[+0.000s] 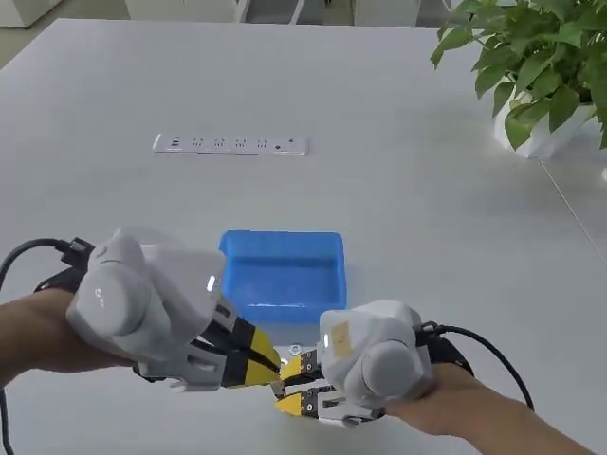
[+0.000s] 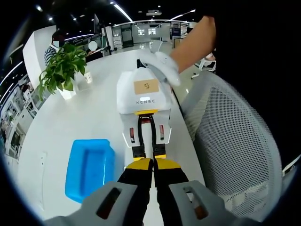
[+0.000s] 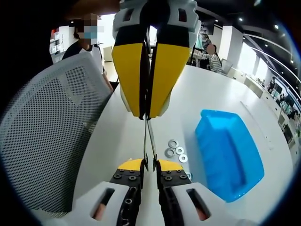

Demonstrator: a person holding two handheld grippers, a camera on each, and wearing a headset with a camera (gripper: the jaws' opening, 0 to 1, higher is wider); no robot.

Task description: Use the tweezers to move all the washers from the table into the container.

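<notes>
Thin metal tweezers [image 3: 148, 141] run between my two grippers, which face each other tip to tip. In the right gripper view my left gripper [image 3: 146, 115] comes down from the top, its yellow jaws shut on the tweezers. My right gripper [image 3: 150, 165] closes on their other end. Several washers [image 3: 176, 150] lie on the white table just right of the tweezers, beside the blue container [image 3: 230, 150]. In the head view the left gripper [image 1: 270, 365] and right gripper [image 1: 289, 398] meet in front of the container [image 1: 283, 270], with washers [image 1: 296, 351] between them and it.
A white power strip [image 1: 230, 144] lies beyond the container. At the far right corner of the table stands a potted plant [image 1: 541, 66]. A mesh chair back [image 2: 235, 141] sits close to the near table edge. People stand in the background [image 3: 214, 56].
</notes>
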